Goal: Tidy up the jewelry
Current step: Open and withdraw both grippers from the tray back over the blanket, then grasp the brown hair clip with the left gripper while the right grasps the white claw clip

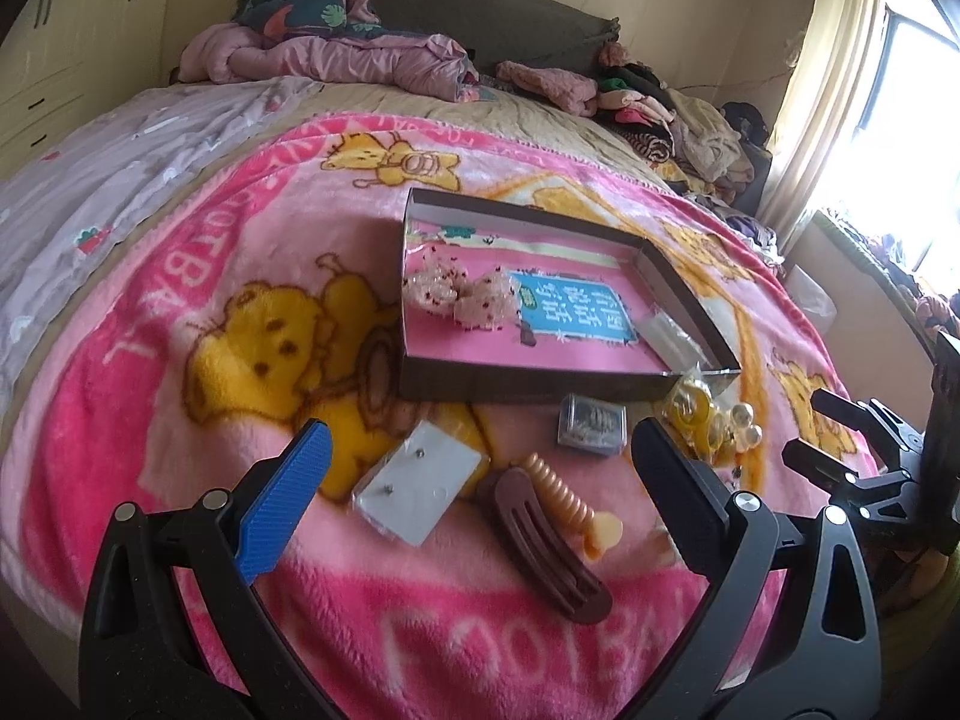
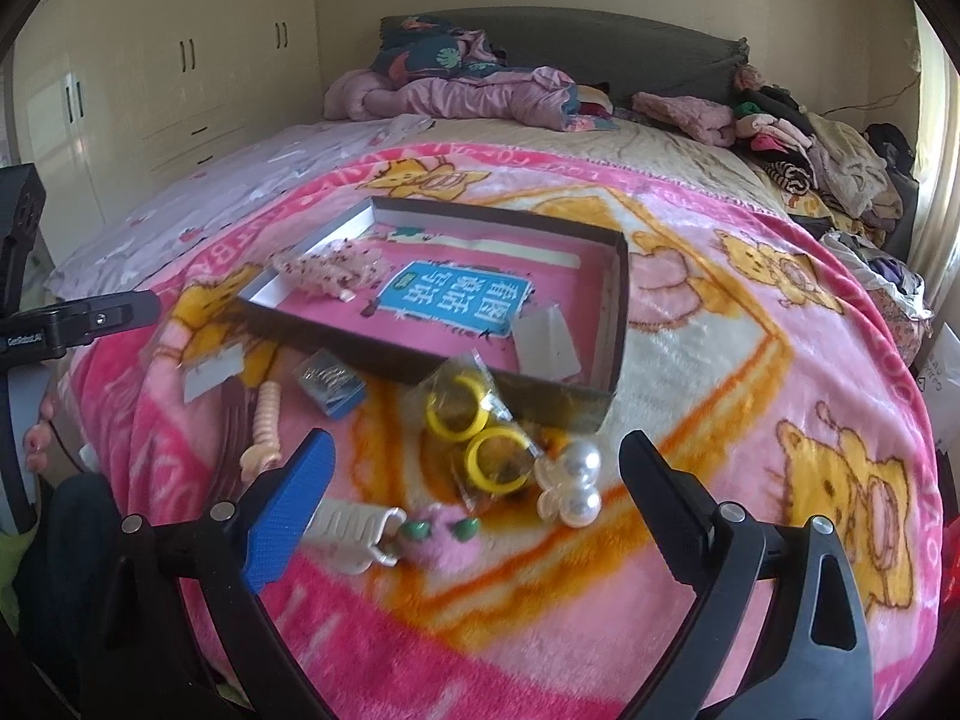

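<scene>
A shallow brown box [image 1: 540, 387] [image 2: 618, 294] with a pink floor lies on the pink blanket; two bagged pink beaded pieces [image 1: 462, 294] [image 2: 330, 267] and a clear packet [image 1: 675, 339] [image 2: 549, 333] lie inside. In front of it are a white earring card [image 1: 417, 483], a brown hair clip [image 1: 543, 546], a ridged peach clip [image 1: 564, 498] [image 2: 267, 420], a small grey case [image 1: 591, 423] [image 2: 330, 390], bagged yellow rings [image 2: 480, 438] [image 1: 696, 414], a pearl clip [image 2: 573, 480] [image 1: 744, 426] and a white clip with a pink pompom [image 2: 390, 534]. My left gripper [image 1: 480, 480] is open above the card and clips. My right gripper [image 2: 474, 480] is open around the rings.
The pink bear blanket [image 1: 240, 360] covers a bed. Crumpled bedding [image 1: 336, 54] and a clothes pile [image 1: 660, 114] lie at the far end. Wardrobes [image 2: 180, 60] stand to the left, a curtained window [image 1: 888, 90] to the right. The right gripper [image 1: 870, 456] shows at the left view's edge.
</scene>
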### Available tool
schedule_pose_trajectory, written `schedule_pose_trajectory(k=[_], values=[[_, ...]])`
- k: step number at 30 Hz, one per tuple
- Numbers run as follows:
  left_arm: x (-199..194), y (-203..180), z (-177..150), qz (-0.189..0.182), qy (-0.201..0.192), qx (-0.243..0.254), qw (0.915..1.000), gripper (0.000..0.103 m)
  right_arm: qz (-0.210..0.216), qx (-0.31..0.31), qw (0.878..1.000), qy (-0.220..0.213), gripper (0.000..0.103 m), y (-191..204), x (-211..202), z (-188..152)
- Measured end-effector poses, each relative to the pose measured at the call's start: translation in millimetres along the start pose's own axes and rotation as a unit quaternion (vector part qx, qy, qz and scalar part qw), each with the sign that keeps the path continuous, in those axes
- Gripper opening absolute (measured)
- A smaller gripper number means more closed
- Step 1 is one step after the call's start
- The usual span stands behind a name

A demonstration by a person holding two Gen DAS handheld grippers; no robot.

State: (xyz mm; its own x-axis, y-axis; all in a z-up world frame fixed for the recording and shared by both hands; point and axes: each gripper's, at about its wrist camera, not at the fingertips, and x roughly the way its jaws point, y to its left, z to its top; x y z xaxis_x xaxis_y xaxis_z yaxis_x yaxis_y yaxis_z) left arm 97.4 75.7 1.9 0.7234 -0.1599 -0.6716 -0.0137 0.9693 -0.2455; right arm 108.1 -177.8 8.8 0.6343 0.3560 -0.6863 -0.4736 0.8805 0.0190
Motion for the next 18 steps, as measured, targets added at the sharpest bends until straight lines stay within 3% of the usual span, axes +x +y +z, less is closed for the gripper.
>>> schedule_pose_trajectory(k=[14, 18], values=[[11.5, -7.1, -33.1, -0.001, 0.038, 0.009, 0.9992, 0.091, 0.040, -0.020, 0.999, 0.021, 0.093, 34.5, 5.4, -32.3], [18.3, -10.0, -43.3, -0.010, 0.059, 0.011, 0.9981, 0.076, 0.050, -0.029, 0.998, 0.026, 0.093, 45.0, 11.2, -38.4]])
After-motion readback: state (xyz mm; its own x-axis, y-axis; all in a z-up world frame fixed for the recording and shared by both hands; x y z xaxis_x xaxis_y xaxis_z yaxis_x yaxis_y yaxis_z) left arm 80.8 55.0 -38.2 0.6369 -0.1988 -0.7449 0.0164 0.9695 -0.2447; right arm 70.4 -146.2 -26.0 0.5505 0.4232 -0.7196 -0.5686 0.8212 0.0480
